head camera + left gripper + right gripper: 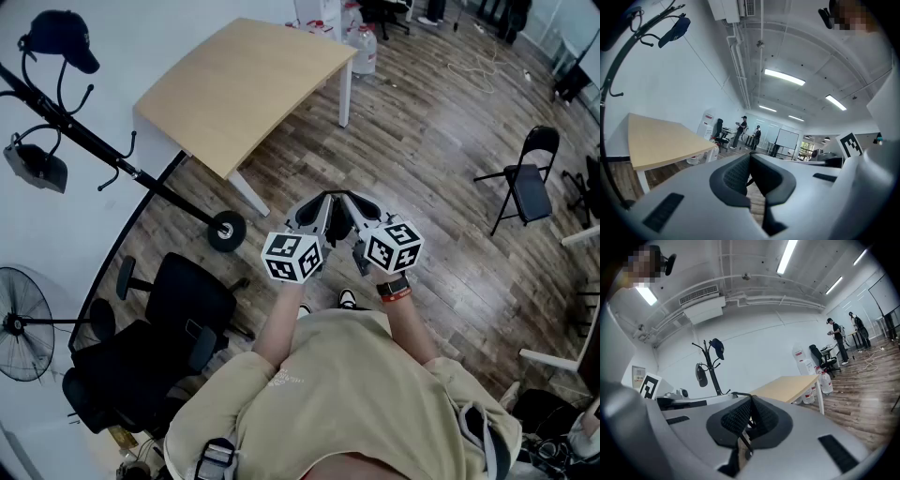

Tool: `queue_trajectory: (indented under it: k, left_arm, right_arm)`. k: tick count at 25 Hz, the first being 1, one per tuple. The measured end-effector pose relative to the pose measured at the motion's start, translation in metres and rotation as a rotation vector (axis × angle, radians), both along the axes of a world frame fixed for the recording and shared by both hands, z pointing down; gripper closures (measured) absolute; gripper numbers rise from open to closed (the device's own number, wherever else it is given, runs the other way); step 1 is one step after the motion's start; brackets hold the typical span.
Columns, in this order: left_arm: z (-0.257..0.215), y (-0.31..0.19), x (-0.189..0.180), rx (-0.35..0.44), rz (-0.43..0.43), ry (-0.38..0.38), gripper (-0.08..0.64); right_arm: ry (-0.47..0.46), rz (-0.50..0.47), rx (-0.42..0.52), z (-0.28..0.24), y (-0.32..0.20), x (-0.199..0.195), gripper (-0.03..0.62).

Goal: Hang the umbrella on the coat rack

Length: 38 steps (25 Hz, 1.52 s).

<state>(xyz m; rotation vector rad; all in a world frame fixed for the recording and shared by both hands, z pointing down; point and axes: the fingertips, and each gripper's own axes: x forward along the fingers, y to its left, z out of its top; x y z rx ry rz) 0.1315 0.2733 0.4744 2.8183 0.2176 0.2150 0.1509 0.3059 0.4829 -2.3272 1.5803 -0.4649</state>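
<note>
No umbrella shows in any view. The black coat rack (94,150) leans across the left of the head view, with a dark cap (58,36) on its top and a grey bag (36,167) on a lower hook. It also stands against the white wall in the right gripper view (712,371). My left gripper (323,199) and right gripper (349,197) are held side by side in front of my chest, over the wooden floor. Both look shut, pads together, with nothing clearly between them (750,157) (751,399).
A light wooden table (244,84) stands ahead, to the right of the rack. A black office chair (159,337) and a fan (23,323) are at my lower left. A folding chair (525,183) stands to the right, a water bottle (364,49) beyond the table.
</note>
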Motion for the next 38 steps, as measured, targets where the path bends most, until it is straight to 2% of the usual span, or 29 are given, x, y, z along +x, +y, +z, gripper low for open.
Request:
queue_trajectory:
  k: [11,15,22,32,38]
  left_arm:
    - [0.006,0.026,0.015,0.017,-0.049,-0.009,0.537]
    - [0.011,0.027,0.017,0.024,-0.08,-0.034,0.537]
    - [0.022,-0.018,0.014,-0.015,-0.154,-0.067,0.537]
    - [0.019,-0.111,0.035,-0.01,-0.176,-0.042,0.537]
    - [0.016,-0.166,0.036,-0.012,-0.227,-0.031,0.537]
  right_arm:
    - [0.024,-0.084,-0.024,0.005,0.02,0.012,0.575]
    - [0.011,-0.118,-0.034,0.012,0.016,0.014,0.575]
    - [0.017,-0.187,-0.106,0.025,-0.028,0.009,0.576]
    - [0.038,-0.224,-0.118,0.023,-0.124,0.024,0.575]
    - [0.047,-0.271,-0.119,0.02,-0.179,0.029,0.575]
